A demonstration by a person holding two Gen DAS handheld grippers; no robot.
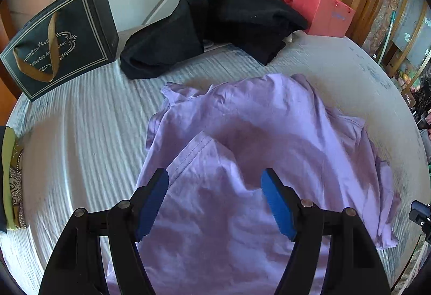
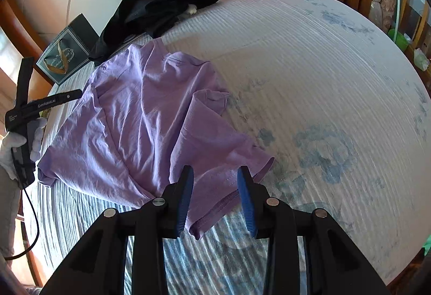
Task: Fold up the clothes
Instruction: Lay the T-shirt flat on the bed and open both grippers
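Observation:
A crumpled lilac T-shirt (image 1: 269, 133) lies on the bed, with a folded flap and a stitched hem near its middle. My left gripper (image 1: 215, 176) hovers over the near part of the shirt, open, with its blue pads (image 1: 150, 203) wide apart and nothing clamped. In the right wrist view the same shirt (image 2: 129, 117) spreads to the left, and one hemmed corner reaches toward me. My right gripper (image 2: 216, 172) is open, and that corner lies between and under its fingers, unpinched.
The quilted white bedspread (image 2: 323, 65) has a blue flower print. A black garment (image 1: 215, 22) is heaped by the headboard, beside a dark gift bag (image 1: 62, 44) and a red paper bag (image 1: 320, 11). A white-gloved hand (image 2: 10, 144) shows at the left edge.

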